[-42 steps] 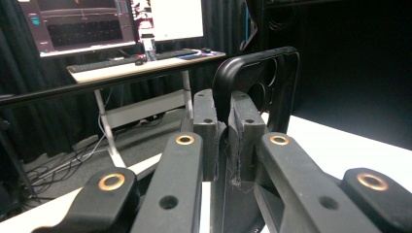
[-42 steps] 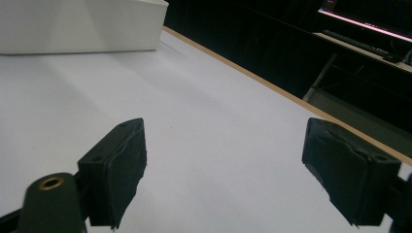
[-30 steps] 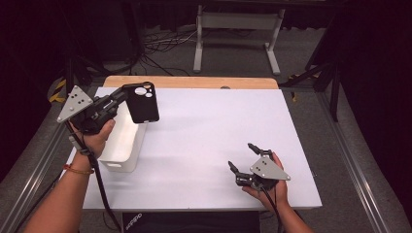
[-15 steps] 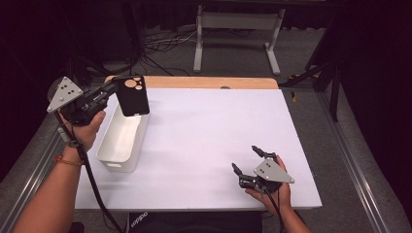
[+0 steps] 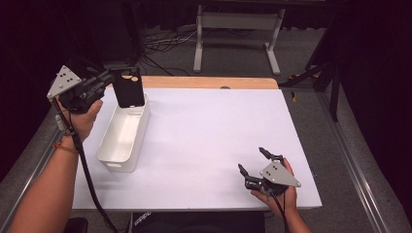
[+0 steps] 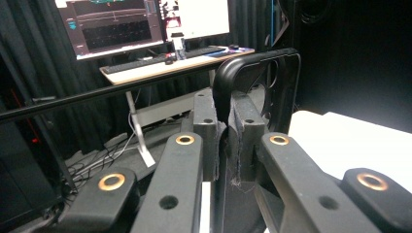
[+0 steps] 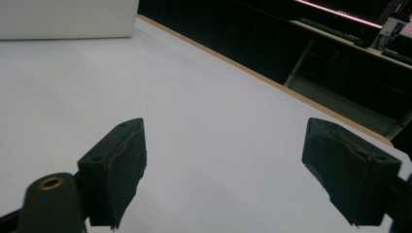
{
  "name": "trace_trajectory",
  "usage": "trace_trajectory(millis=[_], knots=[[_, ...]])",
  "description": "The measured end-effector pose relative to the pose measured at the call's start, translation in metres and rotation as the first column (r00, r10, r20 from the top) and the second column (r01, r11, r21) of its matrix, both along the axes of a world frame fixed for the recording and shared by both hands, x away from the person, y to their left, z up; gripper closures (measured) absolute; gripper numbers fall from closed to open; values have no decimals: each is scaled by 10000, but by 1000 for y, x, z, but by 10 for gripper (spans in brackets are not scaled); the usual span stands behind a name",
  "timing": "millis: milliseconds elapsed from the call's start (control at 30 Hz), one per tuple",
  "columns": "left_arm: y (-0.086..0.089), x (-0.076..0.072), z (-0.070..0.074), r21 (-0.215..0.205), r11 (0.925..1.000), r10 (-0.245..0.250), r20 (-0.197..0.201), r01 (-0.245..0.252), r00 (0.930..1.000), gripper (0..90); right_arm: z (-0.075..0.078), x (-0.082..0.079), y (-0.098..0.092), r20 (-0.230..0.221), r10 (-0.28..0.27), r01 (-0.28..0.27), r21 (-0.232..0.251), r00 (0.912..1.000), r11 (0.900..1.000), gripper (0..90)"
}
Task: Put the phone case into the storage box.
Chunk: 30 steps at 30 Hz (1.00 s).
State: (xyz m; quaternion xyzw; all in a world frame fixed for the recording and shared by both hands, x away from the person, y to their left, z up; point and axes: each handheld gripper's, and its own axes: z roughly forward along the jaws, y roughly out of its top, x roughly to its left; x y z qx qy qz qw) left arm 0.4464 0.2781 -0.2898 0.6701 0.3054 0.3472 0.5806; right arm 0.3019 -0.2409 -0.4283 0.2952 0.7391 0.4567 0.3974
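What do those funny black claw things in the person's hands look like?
Each hand holds a black tool with two chunky jaws. The left tool and the right tool both carry a grey three-cornered plate with small dark dots on top. The jaw arms have brass-coloured rings set in them, and the pads are black and ridged. A black cable trails from each tool. The left wrist wears a thin red and yellow band.

A white table (image 5: 204, 141) with a wooden far edge stood on grey carpet. Beyond it were a metal stand (image 5: 235, 29), tangled cables (image 5: 160, 46), and lit monitors (image 6: 141, 22).
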Motion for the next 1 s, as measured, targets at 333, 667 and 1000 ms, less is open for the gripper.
trace_trajectory(millis=[333, 667, 1000], knots=[[12, 27, -11, 175, 9996, 243, -308, -238, 9992, 841, -1, 3, -2, -78, -174, 174, -2, 9998, 9998, 172], [20, 55, -38, 282, 9995, 127, -600, -110, 9981, 841, -5, 6, -4, -396, -278, 283, 126, 9988, 9995, 171], [13, 79, -69, 509, 9984, 270, -881, -226, 9958, 841, -7, 12, 0, -607, -529, 529, -19, 9968, 9986, 171]])
